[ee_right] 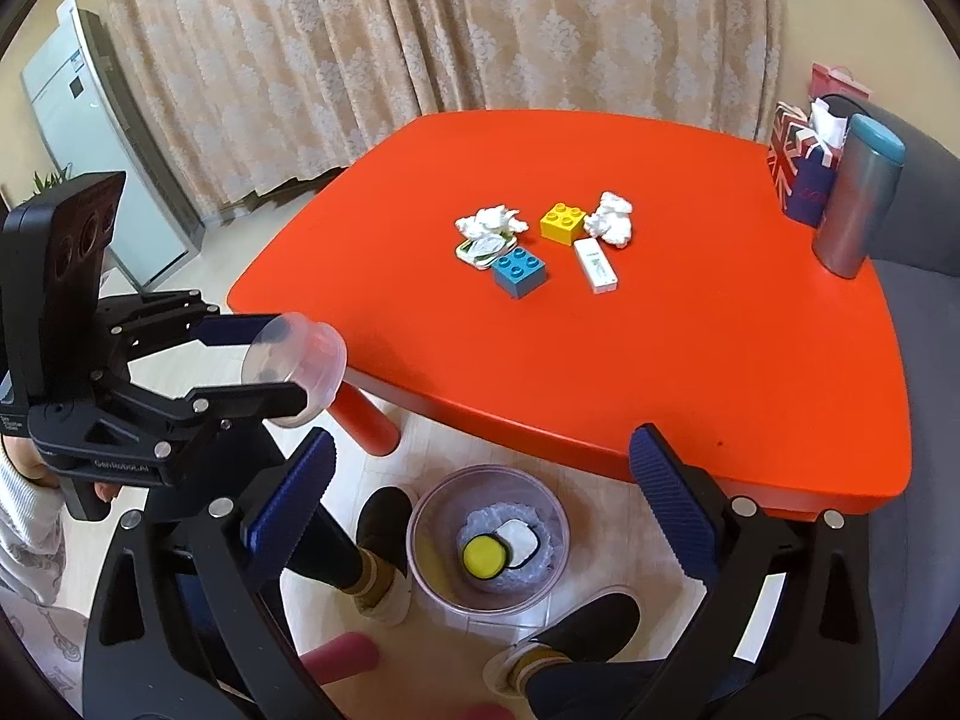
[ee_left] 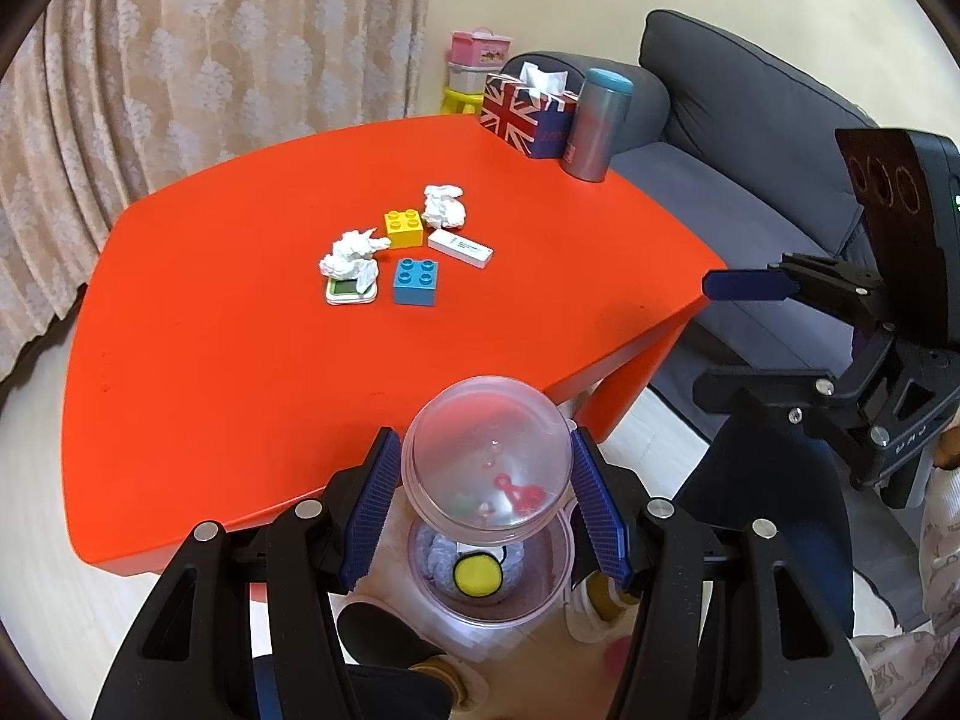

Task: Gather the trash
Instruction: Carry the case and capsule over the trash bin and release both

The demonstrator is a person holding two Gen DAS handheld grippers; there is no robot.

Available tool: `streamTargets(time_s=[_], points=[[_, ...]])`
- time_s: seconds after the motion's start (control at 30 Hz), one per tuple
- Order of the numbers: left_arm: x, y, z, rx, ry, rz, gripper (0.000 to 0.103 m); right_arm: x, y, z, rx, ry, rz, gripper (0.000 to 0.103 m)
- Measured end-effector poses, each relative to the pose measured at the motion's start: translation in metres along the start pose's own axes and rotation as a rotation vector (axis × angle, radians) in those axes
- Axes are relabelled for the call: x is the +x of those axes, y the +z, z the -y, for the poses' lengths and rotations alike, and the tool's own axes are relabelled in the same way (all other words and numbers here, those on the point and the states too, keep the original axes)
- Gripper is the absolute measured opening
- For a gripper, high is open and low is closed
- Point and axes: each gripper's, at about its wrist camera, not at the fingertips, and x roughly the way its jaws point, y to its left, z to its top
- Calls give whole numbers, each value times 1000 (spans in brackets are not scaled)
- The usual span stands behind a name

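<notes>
At the lower centre of the left wrist view, the left gripper (ee_left: 486, 492) clamps the clear dome lid (ee_left: 485, 459) above the open bin (ee_left: 489, 570) on the floor. The right gripper (ee_right: 480, 504) is spread wide and empty. Two crumpled tissues (ee_right: 491, 221) (ee_right: 611, 219) lie mid-table on the orange table (ee_right: 660, 348), ahead of and above the right gripper in its view, judged the nearer one.

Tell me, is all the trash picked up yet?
Not yet. The bin on the floor is open and already holds some bits, including a yellow round thing. The left hand-held gripper holds the bin's clear domed lid; the right hand-held gripper is open with nothing in it. Two crumpled tissues are on the red table, waiting to be collected.
</notes>
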Motion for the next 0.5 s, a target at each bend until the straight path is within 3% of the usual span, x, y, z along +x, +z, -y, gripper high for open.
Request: streamTargets(time_s=[0.37, 0.43, 0.47, 0.5], points=[[2, 4, 10, 30, -32, 0, 57, -11, 4, 16, 43, -41, 39, 97], [3, 5, 12, 39, -38, 2, 66, -13, 5, 19, 47, -50, 42, 97], [3, 6, 13, 38, -38, 12, 88, -14, 5, 21, 52, -55, 47, 97], [1, 6, 13, 35, -34, 34, 94, -14, 6, 23, 55, -57, 48, 97]])
